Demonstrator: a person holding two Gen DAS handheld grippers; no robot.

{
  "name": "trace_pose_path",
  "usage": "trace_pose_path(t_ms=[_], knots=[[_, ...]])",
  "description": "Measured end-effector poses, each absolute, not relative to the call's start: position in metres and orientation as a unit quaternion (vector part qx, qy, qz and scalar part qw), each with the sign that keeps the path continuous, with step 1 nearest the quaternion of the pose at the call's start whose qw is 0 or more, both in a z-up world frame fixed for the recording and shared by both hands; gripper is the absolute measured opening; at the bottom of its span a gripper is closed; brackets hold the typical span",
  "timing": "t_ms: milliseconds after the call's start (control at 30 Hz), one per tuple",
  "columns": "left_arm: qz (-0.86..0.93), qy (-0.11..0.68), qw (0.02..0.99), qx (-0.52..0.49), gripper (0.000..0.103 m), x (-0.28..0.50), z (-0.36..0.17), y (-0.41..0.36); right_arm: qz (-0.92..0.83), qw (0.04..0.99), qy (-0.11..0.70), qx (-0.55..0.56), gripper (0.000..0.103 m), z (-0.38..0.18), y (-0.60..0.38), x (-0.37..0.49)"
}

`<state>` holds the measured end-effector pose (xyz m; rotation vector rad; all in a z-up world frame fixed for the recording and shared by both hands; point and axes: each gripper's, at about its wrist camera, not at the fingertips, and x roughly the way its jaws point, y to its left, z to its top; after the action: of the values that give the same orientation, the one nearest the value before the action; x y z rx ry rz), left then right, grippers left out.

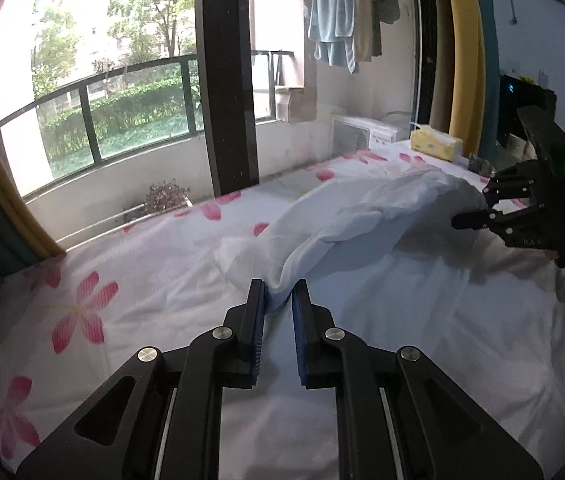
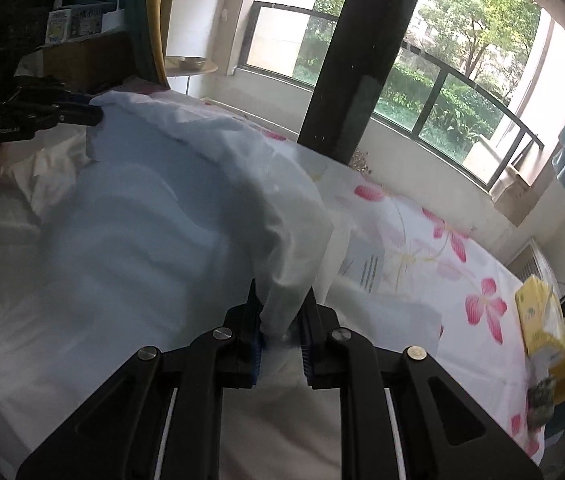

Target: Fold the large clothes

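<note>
Currently, both grippers hold the same white garment (image 1: 346, 216), 1 at each end of a raised edge. The left gripper (image 1: 278, 300) is clamped on a bunched fold of the cloth, which runs up between its blue pads (image 1: 260, 312). The right gripper (image 2: 282, 320) is likewise closed on a hanging corner of the fabric; its pads press the cloth from both sides.

The garment lies spread on a bed with a pink-flowered sheet (image 1: 82, 300). Its lower layer rests flat on the sheet; the gripped edge is lifted clear and sags between the 2 grippers. The long axis of that raised edge runs from 1 gripper to the other, roughly parallel to the window (image 1: 102, 120) side of the bed. A yellow tissue box (image 1: 436, 144) sits near the far end of the bed, well apart from the cloth.

Judged from this layout, the fold requires both hands to travel together, across the edge axis, keeping the edge taut. Neither hand is nearer; unequal travel would skew the fold line.
</note>
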<state>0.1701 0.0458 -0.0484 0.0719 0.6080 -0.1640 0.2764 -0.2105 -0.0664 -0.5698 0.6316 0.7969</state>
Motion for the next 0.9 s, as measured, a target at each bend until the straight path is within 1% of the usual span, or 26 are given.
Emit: trace_pose_path(t_ms=[67,233,300,467,533,567,600,767,900], knots=[[-0.082,0.304,0.949,0.028,0.014,0.164,-0.051,0.047,0.372,0.835,0.301,-0.271,0.019,-0.068,-0.214,0.270],[-0.081,0.316,0.945,0.015,0.020,0.151,-0.057,0.046,0.361,0.836,0.306,-0.279,0.025,-0.070,-0.222,0.260],[-0.078,0.321,0.944,0.011,0.022,0.148,-0.058,0.047,0.354,0.838,0.310,-0.276,0.029,-0.069,-0.227,0.257],[-0.070,0.332,0.941,-0.004,0.024,0.135,-0.058,0.054,0.336,0.832,0.332,-0.290,0.032,-0.074,-0.237,0.248],[-0.070,0.334,0.940,-0.008,0.027,0.129,-0.058,0.057,0.325,0.831,0.337,-0.299,0.032,-0.075,-0.242,0.242],[-0.069,0.334,0.940,-0.007,0.031,0.127,-0.058,0.058,0.325,0.831,0.339,-0.298,0.032,-0.074,-0.244,0.239],[-0.067,0.335,0.940,-0.006,0.032,0.125,-0.057,0.058,0.327,0.832,0.339,-0.292,0.032,-0.071,-0.247,0.237],[-0.061,0.322,0.945,-0.010,0.034,0.118,-0.044,0.062,0.364,0.842,0.320,-0.238,0.033,-0.039,-0.246,0.232],[-0.062,0.307,0.949,-0.020,0.035,0.123,-0.034,0.060,0.412,0.837,0.303,-0.196,0.034,-0.021,-0.221,0.238]])
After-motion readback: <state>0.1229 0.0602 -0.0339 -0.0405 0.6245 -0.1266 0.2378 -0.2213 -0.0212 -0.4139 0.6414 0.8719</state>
